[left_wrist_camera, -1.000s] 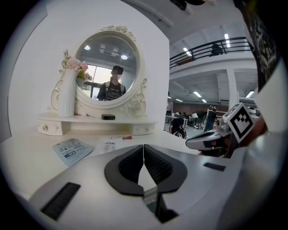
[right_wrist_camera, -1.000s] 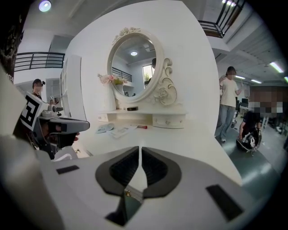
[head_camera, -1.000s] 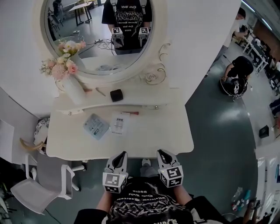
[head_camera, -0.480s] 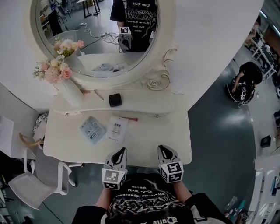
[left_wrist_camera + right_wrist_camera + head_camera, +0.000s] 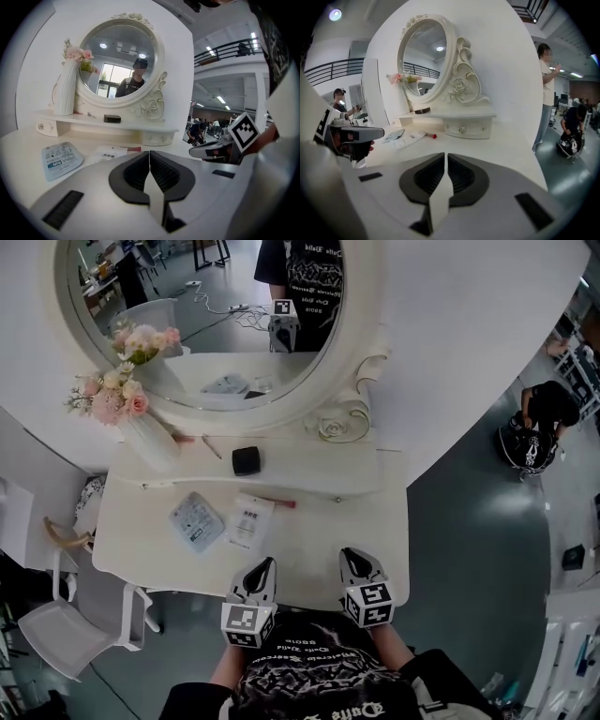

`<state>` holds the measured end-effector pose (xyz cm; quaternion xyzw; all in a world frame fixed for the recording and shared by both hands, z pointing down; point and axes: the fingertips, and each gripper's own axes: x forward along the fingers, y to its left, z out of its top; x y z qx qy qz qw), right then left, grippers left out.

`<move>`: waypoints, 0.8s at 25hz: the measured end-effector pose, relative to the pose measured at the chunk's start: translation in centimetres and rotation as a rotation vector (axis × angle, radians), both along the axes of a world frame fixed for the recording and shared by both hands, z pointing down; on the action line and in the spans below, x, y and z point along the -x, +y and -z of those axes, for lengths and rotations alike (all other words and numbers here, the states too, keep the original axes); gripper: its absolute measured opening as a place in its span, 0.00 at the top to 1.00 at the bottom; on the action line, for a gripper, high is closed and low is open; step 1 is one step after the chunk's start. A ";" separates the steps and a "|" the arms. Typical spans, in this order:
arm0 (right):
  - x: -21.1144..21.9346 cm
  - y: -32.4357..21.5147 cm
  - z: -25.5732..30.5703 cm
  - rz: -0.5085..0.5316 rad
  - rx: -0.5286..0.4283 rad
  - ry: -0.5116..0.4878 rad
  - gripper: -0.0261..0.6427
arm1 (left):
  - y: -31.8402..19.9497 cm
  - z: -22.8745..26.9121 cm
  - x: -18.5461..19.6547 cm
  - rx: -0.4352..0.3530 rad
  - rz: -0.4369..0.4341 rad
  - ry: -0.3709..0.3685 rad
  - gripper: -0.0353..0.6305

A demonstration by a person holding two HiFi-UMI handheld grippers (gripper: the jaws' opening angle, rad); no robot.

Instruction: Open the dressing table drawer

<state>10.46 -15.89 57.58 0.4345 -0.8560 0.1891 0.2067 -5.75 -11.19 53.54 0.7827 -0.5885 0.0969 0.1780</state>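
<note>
- Drawer [image 5: 468,129] of the dressing table sits in the front of a raised shelf [image 5: 309,470] directly below the oval mirror [image 5: 202,315], at the shelf's right end. It is closed.
- Below the mirror's left side, a white vase [image 5: 155,439] of pink flowers stands on the shelf. A small black box [image 5: 246,460] lies on the shelf below the mirror's middle.
- Further below the mirror, on the tabletop [image 5: 337,535], lie a blue-and-white packet [image 5: 197,521], a white printed card [image 5: 247,523] just beside it, and a thin red-tipped stick [image 5: 278,503] close to the shelf front. All three lie left of the drawer.
- Left gripper [image 5: 262,573] and right gripper [image 5: 352,563] hover side by side over the tabletop's front edge, well apart from the mirror and the drawer. Each has its jaws pressed together with nothing between them.
- Bare tabletop runs from the right gripper up to the drawer. To the mirror's right, the rounded table edge gives way to open grey floor [image 5: 469,521], where a person [image 5: 539,418] crouches well away. A white chair [image 5: 82,638] stands off the table's front left corner.
- The drawer is small, shallow and cream-white, with two small round shiny knobs on its front. A matching drawer [image 5: 44,126] sits at the shelf's left end.
</note>
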 end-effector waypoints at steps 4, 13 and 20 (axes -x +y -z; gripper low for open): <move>0.2 -0.6 0.0 -0.022 0.005 -0.004 0.94 | -0.4 0.1 0.9 -0.002 0.010 0.001 0.92; 0.8 -2.8 0.3 -0.091 -0.012 0.013 0.86 | -1.4 0.5 2.3 0.004 -0.035 -0.022 0.92; 1.6 -5.4 0.4 -0.120 -0.039 0.039 0.80 | -1.7 0.3 3.6 0.007 -0.029 -0.028 0.92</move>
